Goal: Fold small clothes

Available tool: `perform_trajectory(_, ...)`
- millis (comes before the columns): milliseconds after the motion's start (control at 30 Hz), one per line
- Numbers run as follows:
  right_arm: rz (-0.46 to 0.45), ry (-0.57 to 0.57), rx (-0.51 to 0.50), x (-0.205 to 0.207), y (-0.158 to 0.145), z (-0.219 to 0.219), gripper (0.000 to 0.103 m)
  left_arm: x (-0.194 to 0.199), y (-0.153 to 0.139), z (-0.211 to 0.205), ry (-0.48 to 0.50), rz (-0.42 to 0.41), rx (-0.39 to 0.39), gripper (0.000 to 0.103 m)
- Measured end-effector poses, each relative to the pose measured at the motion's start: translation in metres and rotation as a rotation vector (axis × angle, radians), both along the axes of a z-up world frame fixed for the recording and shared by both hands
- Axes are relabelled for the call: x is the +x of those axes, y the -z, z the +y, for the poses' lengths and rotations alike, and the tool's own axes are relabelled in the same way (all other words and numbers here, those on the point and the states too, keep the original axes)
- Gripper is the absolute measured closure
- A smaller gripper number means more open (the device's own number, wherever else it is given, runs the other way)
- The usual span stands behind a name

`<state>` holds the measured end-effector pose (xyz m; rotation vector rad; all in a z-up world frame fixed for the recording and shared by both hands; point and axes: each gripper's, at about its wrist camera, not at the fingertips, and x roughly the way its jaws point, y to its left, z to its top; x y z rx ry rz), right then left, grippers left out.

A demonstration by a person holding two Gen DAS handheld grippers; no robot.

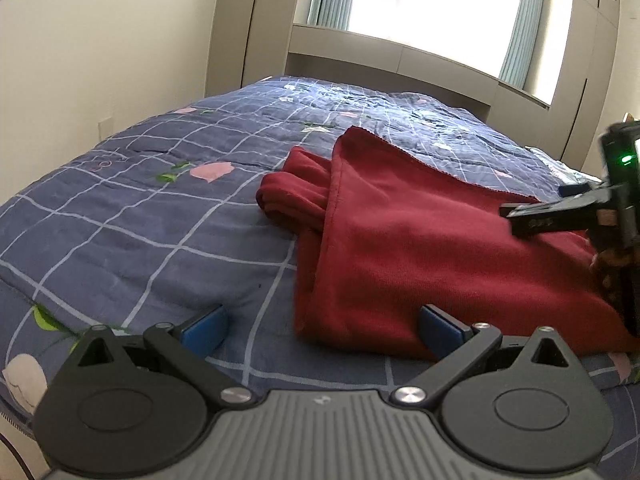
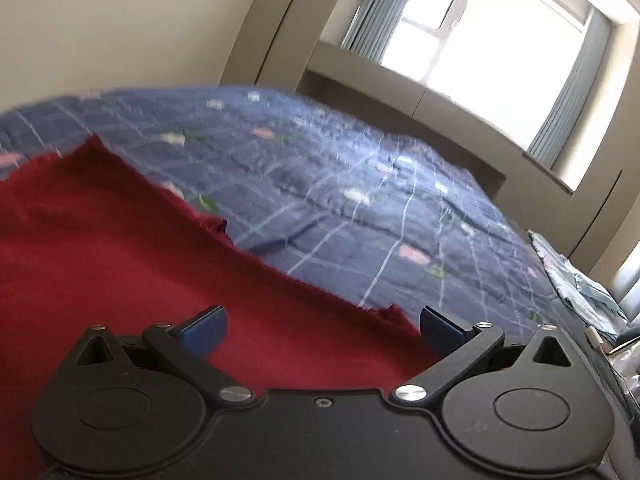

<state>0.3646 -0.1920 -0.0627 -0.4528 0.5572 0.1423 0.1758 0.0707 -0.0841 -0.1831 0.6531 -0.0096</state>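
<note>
- looking along the left wrist view: left gripper (image 1: pixel 322 326) hung low over the bed, jaws spread wide, nothing clamped between the blue pads (image 1: pixel 206 330).
- lay partly folded on the blue checked quilt (image 1: pixel 132 208), the red garment (image 1: pixel 400 240): one smooth layer on top, a bunched roll of the same cloth sticking out at its far left side.
- reached between the spread fingers with its near left corner, that garment; right pad stood over the cloth's near edge, left pad over bare quilt, neither visibly pinching.
- showed at the right edge of the same view: right gripper (image 1: pixel 560 208), blurred, above the garment's right part, a green light on its body; could not tell from here how its fingers stood.
- stood behind the bed: pale headboard (image 1: pixel 400 56), bright window (image 1: pixel 440 4) with grey-blue curtains.
- turning to the right wrist view: right gripper (image 2: pixel 322 326) also fully spread, empty, no cloth caught by either pad.
- filled the lower left of this view, the red garment (image 2: pixel 120 248), flat under the gripper, its frayed-looking edge running diagonally between the pads.
- stretched beyond, blurred, the quilt (image 2: pixel 360 184); at far right lay a crumpled pale blue cloth (image 2: pixel 576 280) by the bed's edge.
</note>
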Motion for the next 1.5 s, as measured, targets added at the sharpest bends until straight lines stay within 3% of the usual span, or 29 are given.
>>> perform_trajectory(200,0.02,0.017,0.025,-0.001,0.011,-0.003,0.001,0.0,0.0,0.0,-0.004,-0.003,0.004,0.0)
perform_trajectory(400,-0.042,0.016,-0.005,-0.021,0.012,0.002,0.001,0.0,0.0,0.001,-0.008,-0.001,-0.005,0.0)
perform_trajectory(900,-0.084,-0.065,0.097,-0.113,0.002,-0.001,0.001,0.001,0.0,0.002,-0.007,-0.002,-0.005,0.0)
perform_trajectory(1033,-0.048,-0.077,0.125,-0.132,0.003,-0.003,0.001,0.001,0.0,0.001,-0.006,-0.005,0.0,0.001)
perform_trajectory(1100,-0.03,-0.089,0.122,-0.141,0.008,-0.003,0.001,0.001,0.0,0.001,-0.006,-0.006,0.001,0.001)
perform_trajectory(1333,-0.125,-0.093,0.04,-0.161,0.015,0.006,0.001,-0.002,0.001,-0.004,-0.007,-0.016,0.024,0.001)
perform_trajectory(1500,-0.15,-0.091,0.037,-0.165,0.017,0.005,0.001,-0.002,0.003,-0.005,-0.014,-0.026,0.033,0.0)
